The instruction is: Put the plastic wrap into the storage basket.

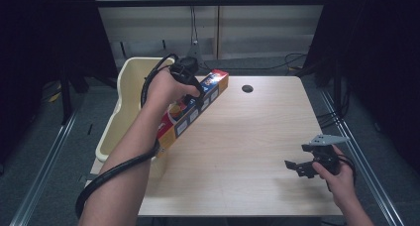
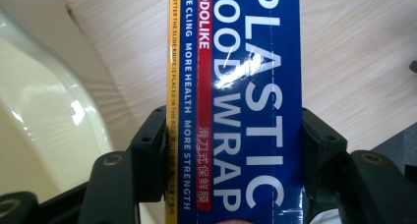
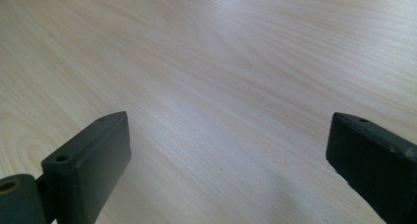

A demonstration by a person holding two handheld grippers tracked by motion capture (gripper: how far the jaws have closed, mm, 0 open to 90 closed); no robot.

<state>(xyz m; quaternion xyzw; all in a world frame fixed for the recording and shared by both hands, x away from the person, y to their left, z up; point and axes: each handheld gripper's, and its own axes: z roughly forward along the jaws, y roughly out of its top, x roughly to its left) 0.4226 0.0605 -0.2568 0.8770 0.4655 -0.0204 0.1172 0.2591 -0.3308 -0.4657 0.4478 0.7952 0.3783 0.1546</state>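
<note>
Tongs point(image 2: 231, 150) clamped on wrap box point(image 2: 236, 86)

A cream plastic tub point(image 1: 130, 94) sits against the left edge of the pale wood surface point(image 1: 247, 151). A dark round hole point(image 1: 247, 88) lies near the surface's far edge.

Black tools point(image 1: 300, 167) (grey plate, cables)
</note>
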